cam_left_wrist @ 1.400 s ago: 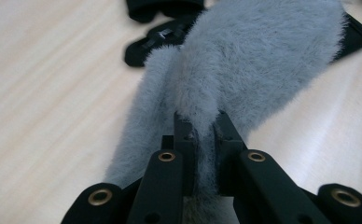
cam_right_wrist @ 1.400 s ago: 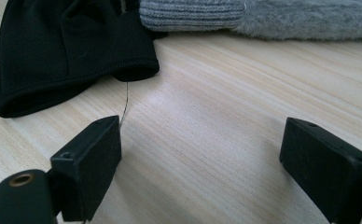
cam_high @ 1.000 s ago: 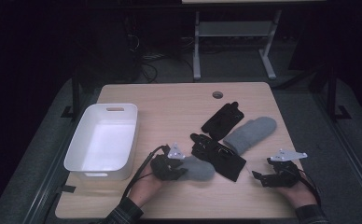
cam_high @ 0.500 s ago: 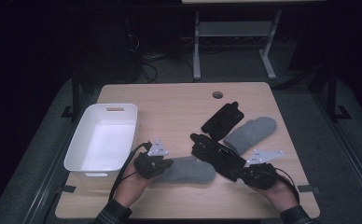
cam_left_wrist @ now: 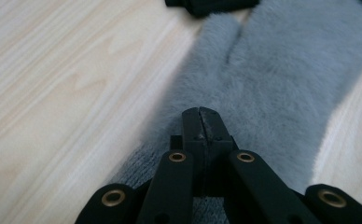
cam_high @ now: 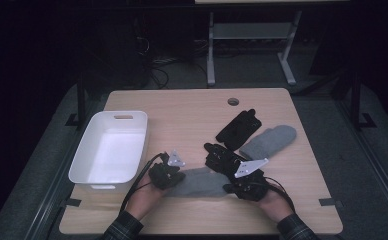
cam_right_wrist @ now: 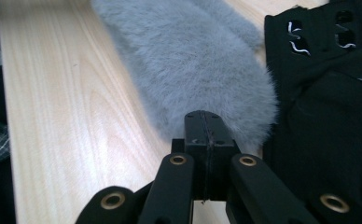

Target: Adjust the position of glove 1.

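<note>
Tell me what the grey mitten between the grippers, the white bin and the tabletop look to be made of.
Grey mitten: soft, matte plush or fleece, with a fuzzy nap on the body and what looks like a ribbed knit cuff.
White bin: probably moulded plastic, smooth and slightly glossy, with rounded corners and a handle slot.
Tabletop: pale wood or wood-look laminate with visible grain lines; which one is unclear.

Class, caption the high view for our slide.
Both grippers, left and right, pinch opposite ends of a grey mitten.

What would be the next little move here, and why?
Probably lift the grey mitten together and carry it left toward the white bin. The left gripper is shut on its cuff end and the right gripper on its other end, while it lies flat on the table.
</note>
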Demonstrator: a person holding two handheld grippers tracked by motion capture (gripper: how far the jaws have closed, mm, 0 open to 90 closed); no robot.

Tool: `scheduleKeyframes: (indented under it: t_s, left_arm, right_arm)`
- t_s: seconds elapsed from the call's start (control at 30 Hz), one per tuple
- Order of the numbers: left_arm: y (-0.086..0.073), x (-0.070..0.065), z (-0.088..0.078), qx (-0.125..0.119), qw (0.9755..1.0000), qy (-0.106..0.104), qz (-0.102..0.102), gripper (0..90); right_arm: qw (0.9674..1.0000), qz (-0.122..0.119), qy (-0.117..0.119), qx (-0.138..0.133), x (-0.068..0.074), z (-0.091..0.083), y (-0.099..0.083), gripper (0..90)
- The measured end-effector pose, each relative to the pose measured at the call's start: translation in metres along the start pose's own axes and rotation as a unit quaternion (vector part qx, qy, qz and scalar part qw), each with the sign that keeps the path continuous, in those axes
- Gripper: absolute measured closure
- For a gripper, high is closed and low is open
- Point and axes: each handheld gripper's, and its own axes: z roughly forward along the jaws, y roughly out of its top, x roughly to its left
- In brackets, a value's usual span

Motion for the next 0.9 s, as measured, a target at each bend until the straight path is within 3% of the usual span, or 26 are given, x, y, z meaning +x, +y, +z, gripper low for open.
scheduleKeyframes:
  t_s: [0.23,0.47,0.57,0.73,0.9]
  left_arm:
    - [-0.008,-0.007,-0.003,0.003,0.9999,-0.012,0.004,89.3]
    - [-0.019,-0.009,-0.010,0.003,0.9988,-0.050,0.000,89.4]
    - [-0.025,-0.011,-0.013,-0.001,0.9973,-0.073,-0.009,89.3]
    - [-0.026,-0.013,-0.012,-0.008,0.9955,-0.094,-0.012,89.3]
    - [-0.020,-0.018,-0.007,-0.014,0.9927,-0.120,0.001,89.3]
  right_arm:
    - [1.0000,-0.004,-0.004,0.006,-0.001,0.011,0.009,90.0]
    - [0.9999,-0.006,-0.010,0.005,-0.010,0.023,0.024,90.0]
    - [0.9999,-0.005,-0.013,0.003,-0.014,0.033,0.034,90.0]
    - [0.9998,-0.006,-0.017,-0.002,-0.017,0.043,0.046,90.0]
    - [0.9998,-0.001,-0.014,-0.015,-0.024,0.057,0.059,90.0]
